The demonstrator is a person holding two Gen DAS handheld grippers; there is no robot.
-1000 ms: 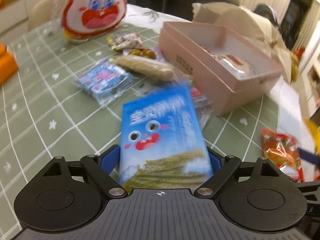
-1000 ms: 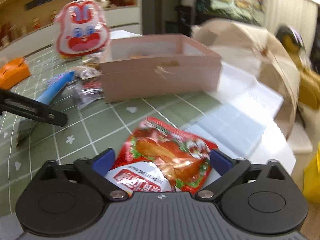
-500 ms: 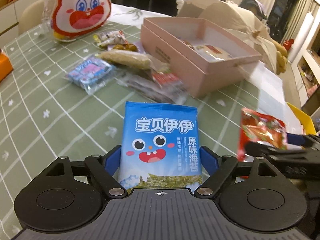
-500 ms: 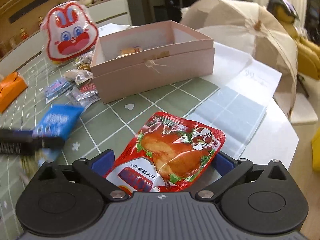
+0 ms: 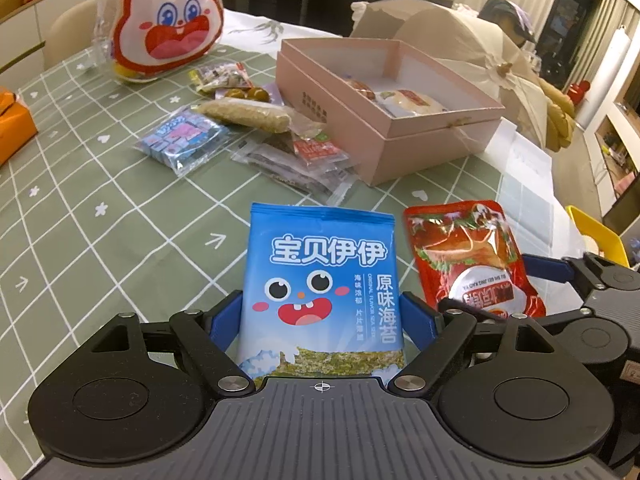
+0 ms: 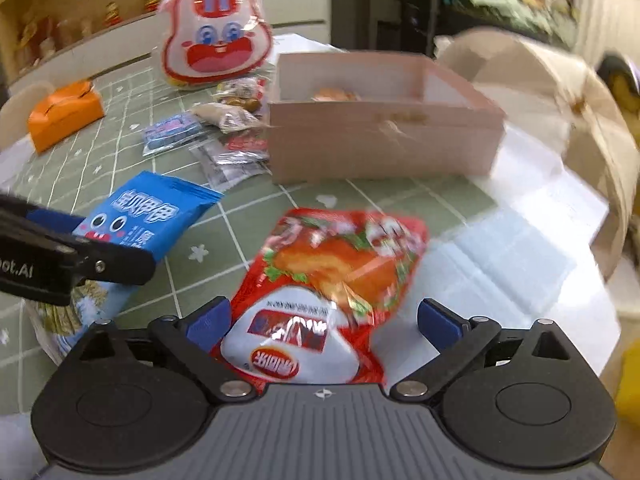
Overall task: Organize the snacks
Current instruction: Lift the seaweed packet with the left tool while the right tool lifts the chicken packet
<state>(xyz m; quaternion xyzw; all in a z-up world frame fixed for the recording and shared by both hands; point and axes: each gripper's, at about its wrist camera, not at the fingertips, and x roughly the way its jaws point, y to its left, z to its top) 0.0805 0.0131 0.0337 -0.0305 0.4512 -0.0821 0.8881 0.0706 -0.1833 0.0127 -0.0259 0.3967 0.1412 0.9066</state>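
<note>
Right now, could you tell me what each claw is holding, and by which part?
The left claw grips the blue seaweed packet by its lower side edges; the right claw appears to hold the red snack pouch near its bottom end.

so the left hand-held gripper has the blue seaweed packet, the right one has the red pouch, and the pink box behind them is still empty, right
Not quite: the open pink cardboard box is not empty. The left wrist view shows wrapped snacks lying inside it. The rest stands: the left hand-held gripper holds the blue seaweed packet, and the right hand-held gripper holds the red foil pouch.
</note>
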